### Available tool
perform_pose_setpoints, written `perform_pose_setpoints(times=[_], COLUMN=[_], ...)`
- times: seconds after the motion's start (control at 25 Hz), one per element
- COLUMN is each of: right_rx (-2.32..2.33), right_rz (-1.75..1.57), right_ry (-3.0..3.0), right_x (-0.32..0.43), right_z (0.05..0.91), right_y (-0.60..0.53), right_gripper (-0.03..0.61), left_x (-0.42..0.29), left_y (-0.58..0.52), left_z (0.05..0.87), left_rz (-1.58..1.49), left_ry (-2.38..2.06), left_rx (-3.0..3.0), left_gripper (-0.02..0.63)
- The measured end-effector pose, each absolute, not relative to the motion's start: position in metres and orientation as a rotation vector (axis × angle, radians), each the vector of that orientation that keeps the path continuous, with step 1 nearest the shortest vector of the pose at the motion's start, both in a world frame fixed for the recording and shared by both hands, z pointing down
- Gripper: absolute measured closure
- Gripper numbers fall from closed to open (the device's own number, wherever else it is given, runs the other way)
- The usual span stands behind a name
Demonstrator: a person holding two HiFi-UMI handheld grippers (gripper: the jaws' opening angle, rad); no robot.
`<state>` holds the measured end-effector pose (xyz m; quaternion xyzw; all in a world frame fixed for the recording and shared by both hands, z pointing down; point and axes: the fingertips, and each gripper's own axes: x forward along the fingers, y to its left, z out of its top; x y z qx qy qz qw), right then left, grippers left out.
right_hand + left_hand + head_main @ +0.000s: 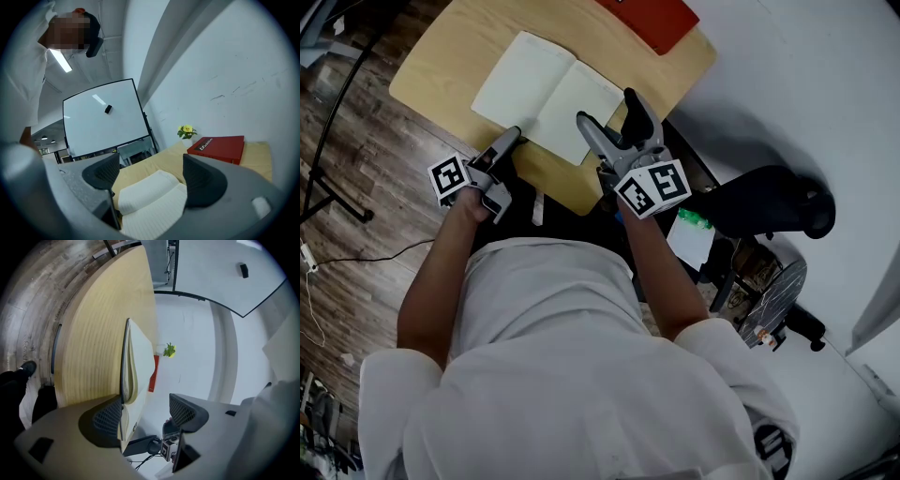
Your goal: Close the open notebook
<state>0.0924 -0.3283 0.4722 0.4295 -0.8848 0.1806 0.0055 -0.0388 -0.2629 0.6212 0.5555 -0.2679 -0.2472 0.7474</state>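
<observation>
White short-sleeved shirt (562, 375). Grey plastic left gripper (512, 141), right gripper (607, 108): black mesh pads (108, 417), white cubes with black square markers (653, 187).

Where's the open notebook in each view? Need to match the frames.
Head view: notebook at upper centre, lying open on the wooden table.
Left gripper view: centre-left, seen edge-on as a tall thin sliver.
Right gripper view: bottom centre, pages curving up.
Shared landmark: the red book, top of the head view; thin red strip at centre in the left gripper view; right of centre in the right gripper view.
</observation>
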Motion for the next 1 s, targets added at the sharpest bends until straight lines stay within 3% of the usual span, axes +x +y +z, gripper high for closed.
perform_pose_setpoints(times=[0.84,1.0], right_rx=[1.368,1.365], right_rz=[0.606,0.615], right_ry=[-2.77,-2.763], right_x=[0.101,0.101], right_z=[0.477,0.481], right_y=[-0.333,-0.33], right_gripper=[0.149,0.149], left_x=[-0.035,-0.038], left_y=[-0.279,-0.279], left_z=[0.636,0.641], left_rz=[-0.405,-0.421], left_ry=[-0.79,-0.801], left_rx=[1.159,1.183], left_gripper=[0.296,0.353])
